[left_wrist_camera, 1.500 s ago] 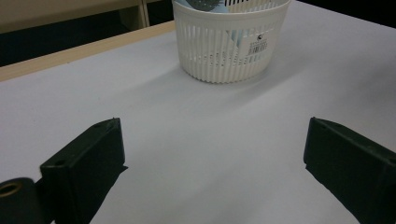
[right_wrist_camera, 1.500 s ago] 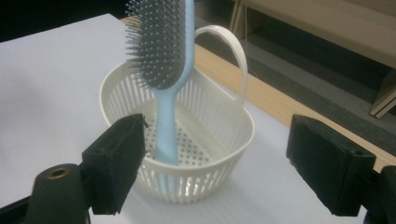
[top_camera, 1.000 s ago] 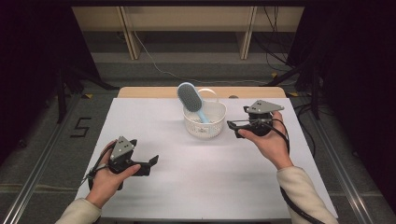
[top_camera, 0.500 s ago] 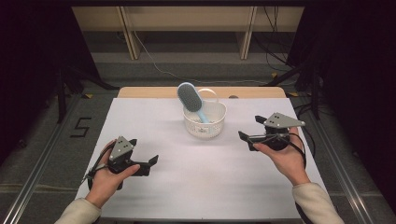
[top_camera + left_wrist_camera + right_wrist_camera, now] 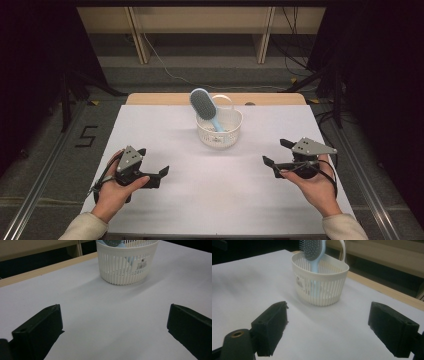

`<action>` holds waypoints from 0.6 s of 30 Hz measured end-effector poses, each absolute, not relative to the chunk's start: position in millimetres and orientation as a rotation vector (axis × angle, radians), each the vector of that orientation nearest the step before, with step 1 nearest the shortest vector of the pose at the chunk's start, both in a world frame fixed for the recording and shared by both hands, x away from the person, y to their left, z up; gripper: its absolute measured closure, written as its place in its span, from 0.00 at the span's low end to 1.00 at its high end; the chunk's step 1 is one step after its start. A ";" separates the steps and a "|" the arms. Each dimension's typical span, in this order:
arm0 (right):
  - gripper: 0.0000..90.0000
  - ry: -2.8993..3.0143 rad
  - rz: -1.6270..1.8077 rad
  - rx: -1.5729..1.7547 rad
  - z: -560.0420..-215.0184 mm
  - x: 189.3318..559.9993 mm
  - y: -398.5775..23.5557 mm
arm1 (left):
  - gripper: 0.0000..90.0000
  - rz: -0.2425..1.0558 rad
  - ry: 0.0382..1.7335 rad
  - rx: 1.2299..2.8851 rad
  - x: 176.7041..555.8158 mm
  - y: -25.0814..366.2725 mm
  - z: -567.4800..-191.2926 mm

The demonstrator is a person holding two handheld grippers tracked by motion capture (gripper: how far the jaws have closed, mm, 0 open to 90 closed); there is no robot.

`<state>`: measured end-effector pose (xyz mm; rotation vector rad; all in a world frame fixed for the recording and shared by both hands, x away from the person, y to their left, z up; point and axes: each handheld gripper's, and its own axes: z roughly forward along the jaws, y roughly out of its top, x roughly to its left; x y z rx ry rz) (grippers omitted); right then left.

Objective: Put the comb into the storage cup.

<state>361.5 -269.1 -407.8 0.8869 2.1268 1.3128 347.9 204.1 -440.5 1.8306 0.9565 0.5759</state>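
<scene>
High view first, from the left: the left gripper [image 5: 150, 176] rests low on the white desk [image 5: 210, 200], near the front edge, its jaws spread wide with nothing between them. The left gripper view agrees, with bare desk between the two black jaws and the basket [image 5: 127, 262] well ahead.

In the middle, toward the far edge, sits the white slatted basket [image 5: 220, 131] with a thin hoop handle. The light blue hairbrush [image 5: 205, 106] stands in it handle-down, leaning on the rim. Its long axis runs steeply up and tilts toward the far left in the high view, with the oval head clear above the rim; the right gripper view shows the bristles [image 5: 310, 248] facing that gripper.

I'd judge the brush light, rigid plastic, a bit slick on the handle, not fragile. The bare neck just below the head looks the best place to pinch; the bristles would give under the jaws. The basket looks light too and may tip if the brush is dragged sideways.

On the right, the right gripper [image 5: 278, 158] hovers well apart from the basket, jaws wide and empty.
</scene>
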 end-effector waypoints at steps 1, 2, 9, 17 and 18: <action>0.18 2.128 1.310 0.888 -409.4 359.4 -269.8 | 0.00 0.576 0.957 1.831 347.9 204.1 -440.5; 0.18 2.129 1.310 0.889 -410.9 357.5 -270.6 | 0.00 0.578 0.956 1.832 348.0 204.3 -440.5; 0.18 2.125 1.314 0.915 -419.6 349.2 -280.2 | 0.00 0.582 0.958 1.833 348.0 204.2 -440.9; 0.19 2.119 1.311 0.948 -424.6 344.6 -287.5 | 0.00 0.584 0.957 1.835 348.0 204.4 -440.9; 0.19 2.119 1.312 0.949 -425.7 344.1 -287.6 | 0.00 0.583 0.957 1.836 348.1 204.4 -441.0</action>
